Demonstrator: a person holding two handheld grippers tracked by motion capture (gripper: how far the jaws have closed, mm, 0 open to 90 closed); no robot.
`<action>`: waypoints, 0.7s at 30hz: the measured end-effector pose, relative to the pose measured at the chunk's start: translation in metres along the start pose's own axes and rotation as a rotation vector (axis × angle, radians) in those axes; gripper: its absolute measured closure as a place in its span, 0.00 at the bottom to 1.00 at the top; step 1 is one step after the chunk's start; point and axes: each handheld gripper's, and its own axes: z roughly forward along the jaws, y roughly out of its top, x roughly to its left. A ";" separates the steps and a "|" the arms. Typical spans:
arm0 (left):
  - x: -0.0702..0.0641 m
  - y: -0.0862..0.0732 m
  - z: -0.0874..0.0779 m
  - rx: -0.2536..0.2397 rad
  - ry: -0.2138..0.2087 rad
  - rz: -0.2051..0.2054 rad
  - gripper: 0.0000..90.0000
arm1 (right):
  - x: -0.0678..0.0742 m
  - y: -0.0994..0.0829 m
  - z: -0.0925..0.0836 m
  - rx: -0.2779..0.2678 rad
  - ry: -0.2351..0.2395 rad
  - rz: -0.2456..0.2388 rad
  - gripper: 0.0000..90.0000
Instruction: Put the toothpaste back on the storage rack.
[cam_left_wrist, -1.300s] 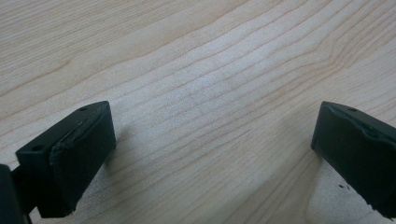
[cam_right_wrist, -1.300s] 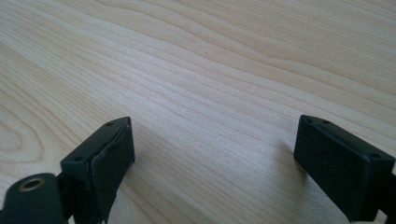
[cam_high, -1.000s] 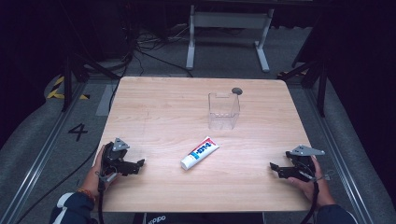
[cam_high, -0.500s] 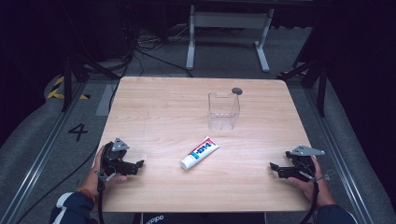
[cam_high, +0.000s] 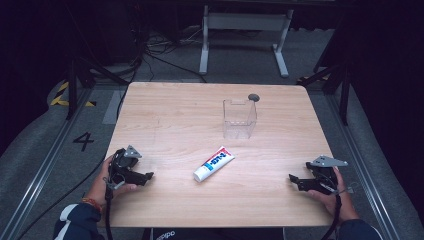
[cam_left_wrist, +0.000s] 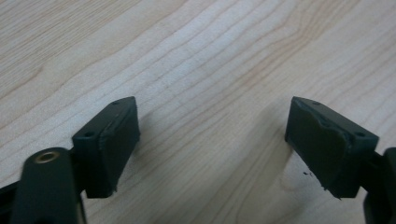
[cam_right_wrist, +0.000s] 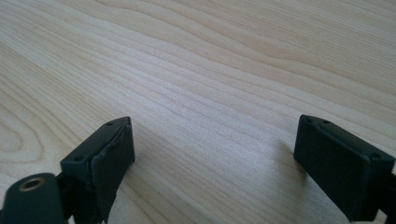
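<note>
A white toothpaste tube (cam_high: 214, 163) with red and blue print lies flat near the middle of the wooden table (cam_high: 170, 115), its cap toward the front left. Behind it stands an empty clear plastic container (cam_high: 239, 118). My left gripper (cam_high: 146, 176) rests at the front left, a hand's width left of the tube. Its jaws have just been closing, and bare wood lies between its pads (cam_left_wrist: 114, 140). My right gripper (cam_high: 295, 180) rests at the front right, open, with bare wood between its pads (cam_right_wrist: 109, 154).
A small dark round disc (cam_high: 253, 97) lies just behind the container near the far edge. Metal stand legs (cam_high: 205, 47) and cables sit on the dark floor beyond the table. A rail (cam_high: 40, 175) runs along the left side.
</note>
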 end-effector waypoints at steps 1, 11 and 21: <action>0.000 0.000 0.000 0.000 0.000 0.000 0.20 | 0.000 0.000 0.000 0.000 0.000 0.000 0.14; -0.013 0.011 -0.013 0.023 -0.040 0.039 0.19 | 0.000 0.000 0.000 0.001 0.000 -0.001 0.14; -0.030 0.032 -0.016 0.047 -0.068 0.103 0.20 | 0.000 0.000 0.000 -0.001 0.000 0.000 0.14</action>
